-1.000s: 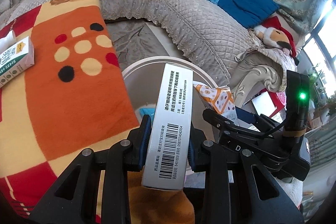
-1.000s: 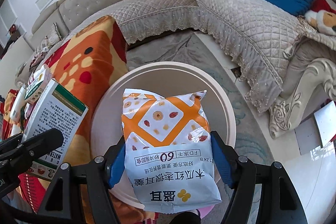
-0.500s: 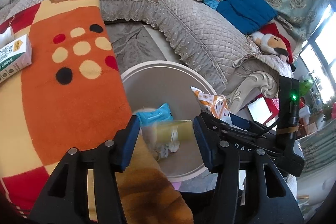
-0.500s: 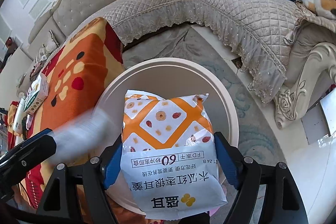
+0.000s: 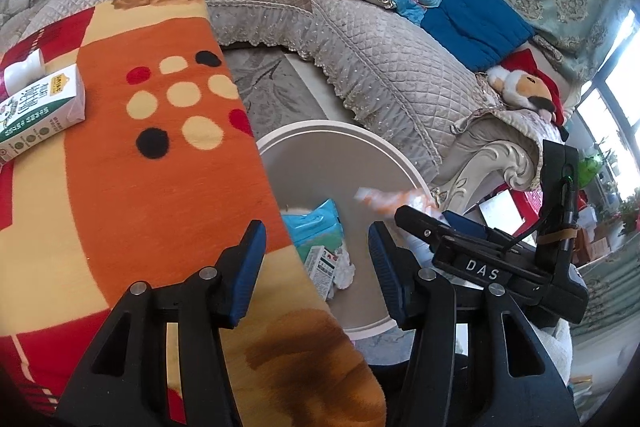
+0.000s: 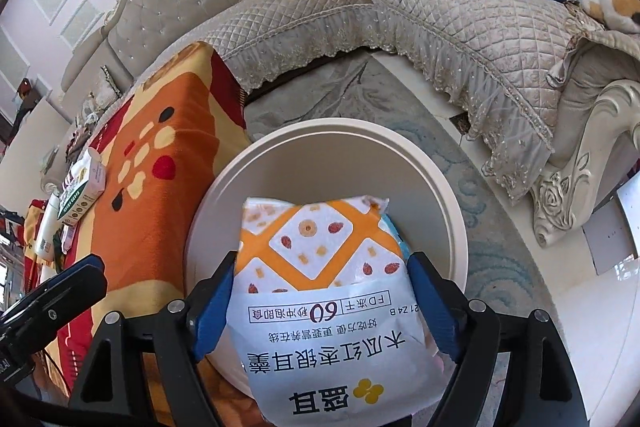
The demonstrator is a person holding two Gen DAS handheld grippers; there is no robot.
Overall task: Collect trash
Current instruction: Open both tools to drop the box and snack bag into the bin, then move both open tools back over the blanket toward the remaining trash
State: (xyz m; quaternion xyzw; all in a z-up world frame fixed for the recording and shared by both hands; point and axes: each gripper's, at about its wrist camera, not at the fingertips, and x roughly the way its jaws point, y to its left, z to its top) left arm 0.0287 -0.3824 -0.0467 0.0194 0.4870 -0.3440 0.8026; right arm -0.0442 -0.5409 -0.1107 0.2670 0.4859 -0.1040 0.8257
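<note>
Left wrist view:
Left gripper (image 5: 316, 251): jaws spread wide, nothing between the blue pads, hanging over the near edge of the bin.
Bin (image 5: 340, 129): round, white rim, beige inside, on the floor right against the orange blanket (image 5: 140, 187).
Bin contents: blue wipes pack (image 5: 316, 223), small printed box (image 5: 322, 265) lying on crumpled white tissue (image 5: 344, 269).
Snack bag (image 5: 394, 199): only a blurred orange-white corner shows, above the bin's right rim, behind the right gripper's black body.
Blanket: green-white carton (image 5: 38, 115) lies on it at far left, well apart from the bin.
Background: quilted grey sofa (image 5: 380, 39), plush toy (image 5: 524, 89) on the armrest.

Right wrist view:
Right gripper (image 6: 324, 311): jaws clamped on the snack bag (image 6: 324, 291), one pad on each side edge.
Snack bag: orange-white pouch, printed face up, text upside down, held above the bin's near half.
Bin (image 6: 436, 187): directly under the bag, far inner wall bare.
Left gripper: one blue-padded finger (image 6: 76, 275) pokes in at lower left over the blanket (image 6: 160, 187).
Carton (image 6: 82, 189): on the blanket's far left edge, other small packs beside it too small to tell.
</note>
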